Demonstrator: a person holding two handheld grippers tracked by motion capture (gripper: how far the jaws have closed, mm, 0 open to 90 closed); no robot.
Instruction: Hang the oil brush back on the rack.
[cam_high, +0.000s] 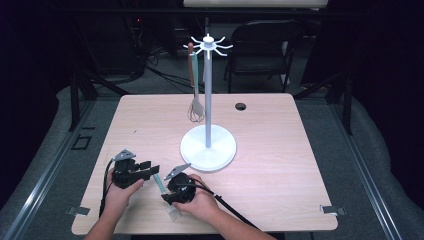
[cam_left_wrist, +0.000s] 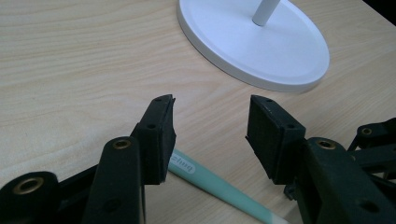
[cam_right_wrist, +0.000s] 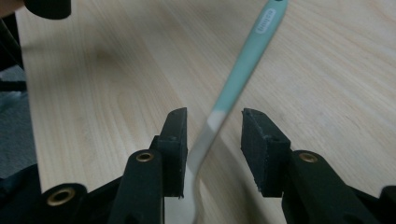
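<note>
Right gripper (cam_right_wrist: 212, 140) (jaws parted) astride utensil (cam_right_wrist: 243, 70)

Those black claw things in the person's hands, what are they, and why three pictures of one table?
They are hand-held grippers, each with two black jaws; a person works them, with no robot arm. One picture comes from a fixed camera above the table. There the left gripper and the right gripper sit near the table's front edge. The other two pictures come from small cameras riding on each gripper, looking along its jaws.

On the table stands a white rack with hooks on top; a whisk hangs from one hook. Between the grippers lies a mint-handled utensil. The left gripper's jaws stand open over its handle. The right gripper's jaws also stand apart around its metal neck, which seems to touch one jaw, so nothing is clamped.
</note>
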